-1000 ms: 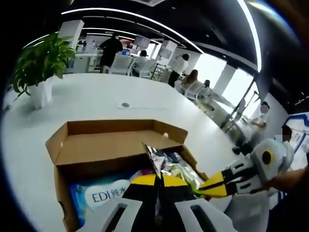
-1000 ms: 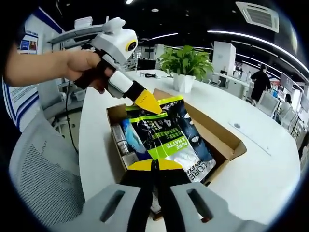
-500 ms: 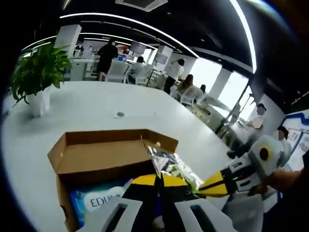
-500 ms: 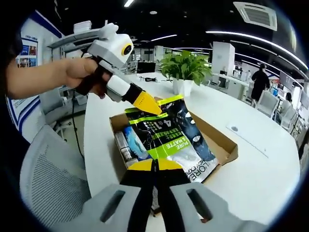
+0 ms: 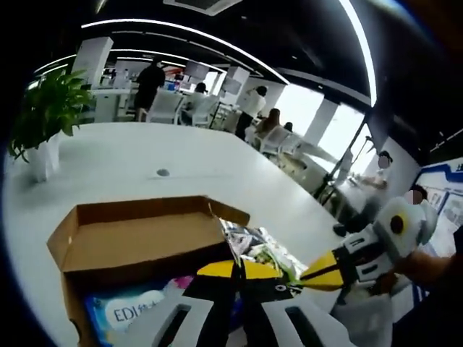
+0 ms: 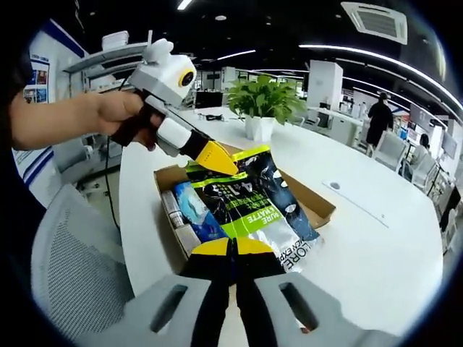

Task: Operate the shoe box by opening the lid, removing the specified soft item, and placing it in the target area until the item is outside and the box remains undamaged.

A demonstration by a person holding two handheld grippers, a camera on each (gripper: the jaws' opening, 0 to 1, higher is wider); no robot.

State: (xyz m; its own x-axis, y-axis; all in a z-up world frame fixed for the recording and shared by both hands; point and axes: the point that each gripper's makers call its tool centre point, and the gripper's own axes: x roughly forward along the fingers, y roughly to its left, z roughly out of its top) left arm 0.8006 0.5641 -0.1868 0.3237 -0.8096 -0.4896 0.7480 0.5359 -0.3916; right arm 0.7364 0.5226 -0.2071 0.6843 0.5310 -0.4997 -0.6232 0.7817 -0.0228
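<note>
White table (image 6: 405, 253) carries the shoe box (image 6: 318, 210), lid (image 5: 137, 242) already folded back and open. Box looks intact, no tears visible.

Soft item = black/green foil pouch (image 6: 249, 206). It's held up over the open box, spanning it, not yet clear of the walls. Right gripper (image 6: 231, 247) jaws are pinched together on the pouch's near edge; left gripper (image 6: 217, 157) comes in from the left of the right gripper view, yellow tips closed on the far top corner. In the left gripper view the left gripper (image 5: 239, 269) has jaws together on the pouch (image 5: 253, 249), right gripper (image 5: 325, 273) entering from the right.

A blue wipes pack (image 5: 134, 314) and other items sit in the box underneath. Potted plant (image 6: 264, 97) stands far on the table.

Done: lid open, item grasped and lifted. Left: carry it out, set it on the target area (can't tell where).

Versus a second ago: pouch sits a bit higher relative to the box, both grips unchanged; both cameras have shifted with the hands.
</note>
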